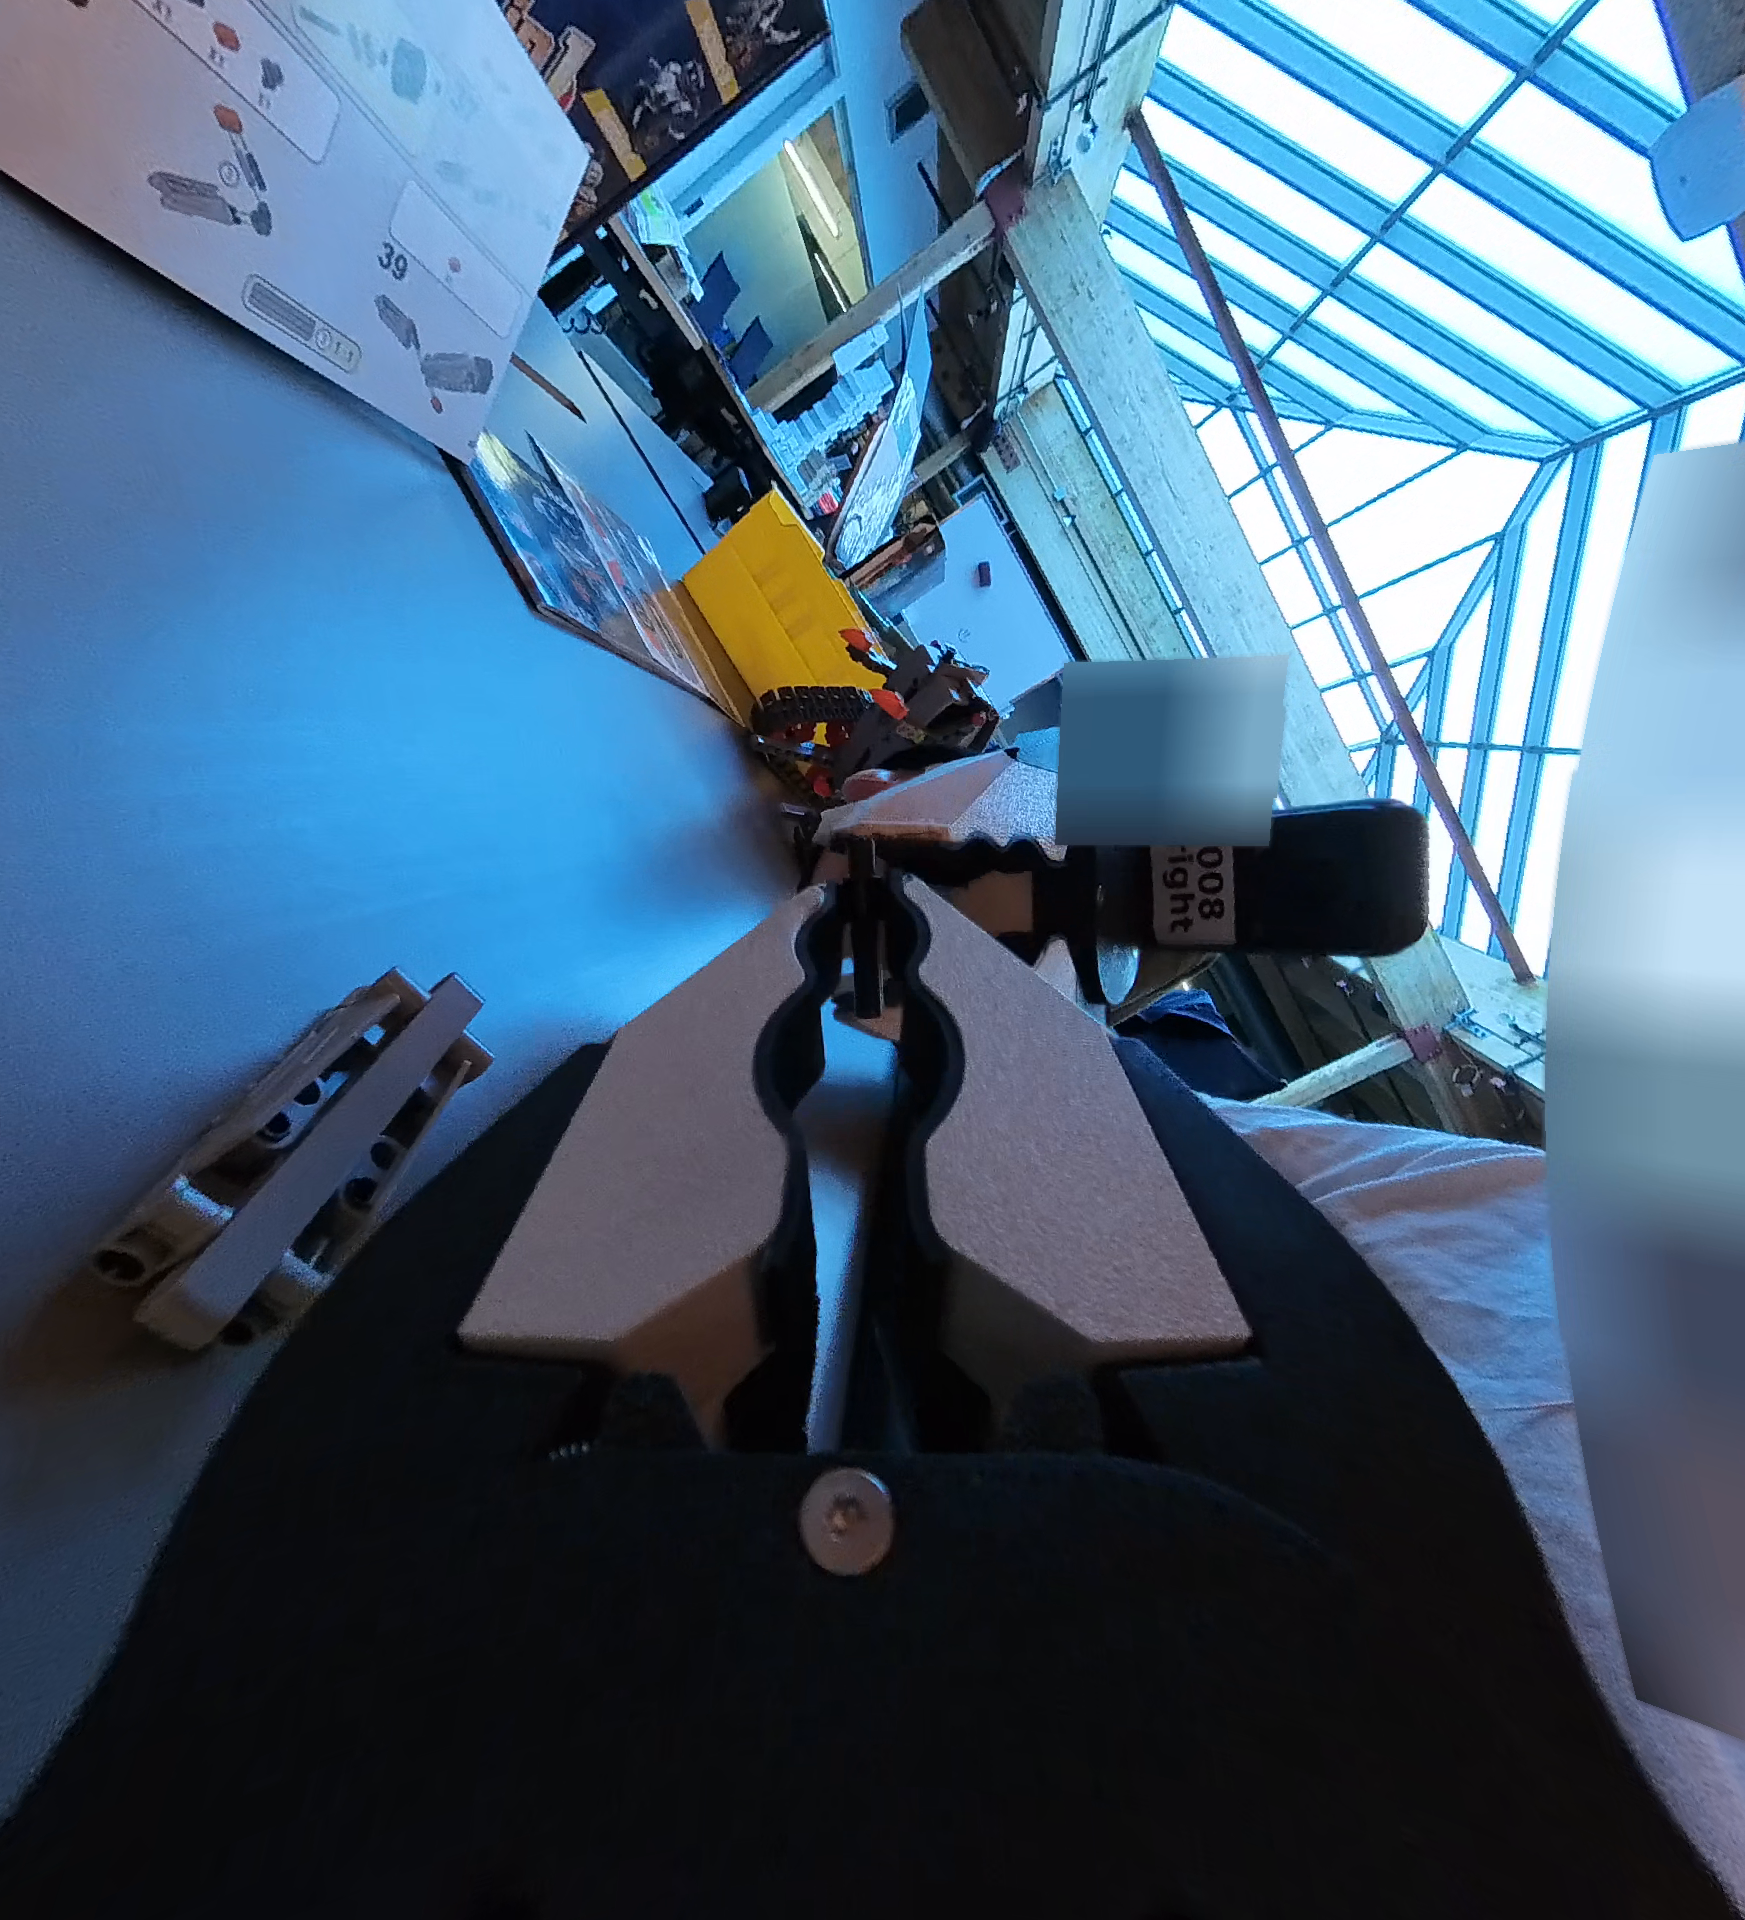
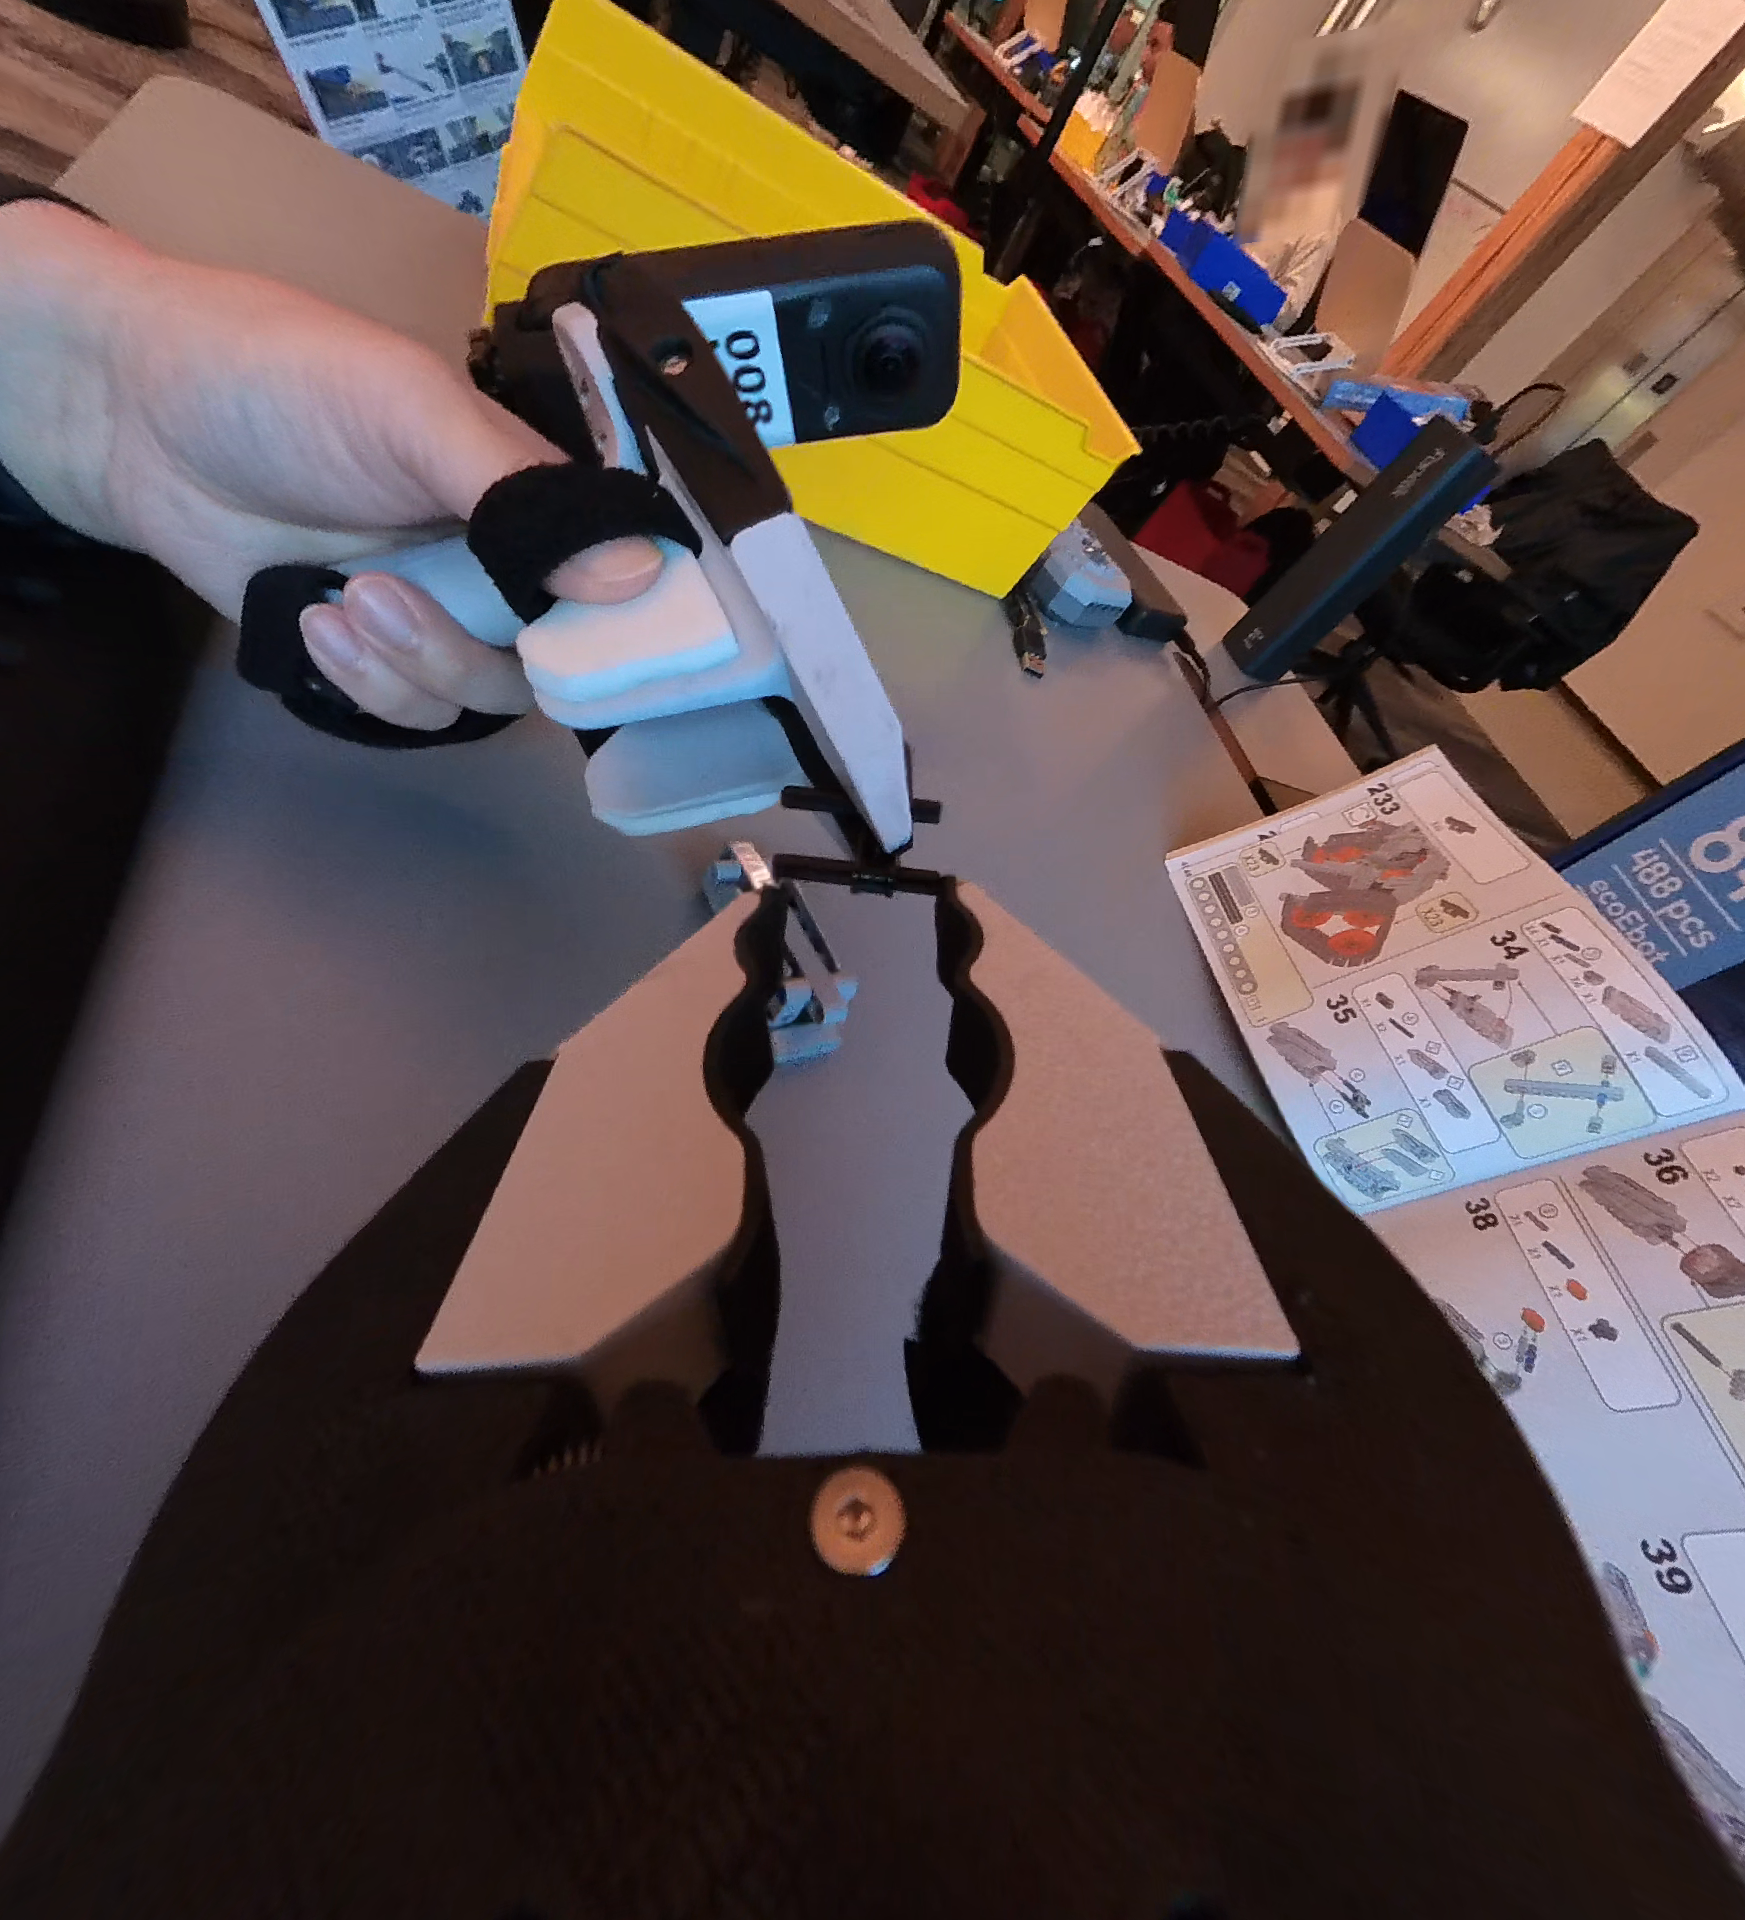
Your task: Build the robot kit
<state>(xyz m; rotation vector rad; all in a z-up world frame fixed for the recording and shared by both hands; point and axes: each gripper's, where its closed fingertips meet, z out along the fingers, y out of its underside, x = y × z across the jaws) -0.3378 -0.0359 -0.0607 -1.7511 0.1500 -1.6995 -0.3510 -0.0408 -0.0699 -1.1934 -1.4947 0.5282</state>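
In the left wrist view my left gripper (image 1: 860,899) is shut on a thin black axle (image 1: 866,966), held at the fingertips above the grey table (image 1: 224,779). My right gripper (image 1: 837,847) meets it from the right. In the right wrist view my right gripper (image 2: 857,894) has its jaws apart. The black axle (image 2: 816,864) lies crosswise between its fingertips. The left gripper (image 2: 889,831), held by a hand (image 2: 203,416), points down and pinches the axle's middle. A grey beam assembly (image 1: 296,1153) lies on the table, also seen behind the right gripper (image 2: 811,1003).
A yellow bin (image 2: 847,343) stands at the back of the table, with a tracked model (image 1: 868,717) beside it. An open instruction booklet (image 2: 1470,1039) and a blue box (image 2: 1699,883) lie to the right. A grey hub with a cable (image 2: 1086,582) and a black bar device (image 2: 1367,540) sit behind. Both grippers' tips are close together, under 4 cm apart.
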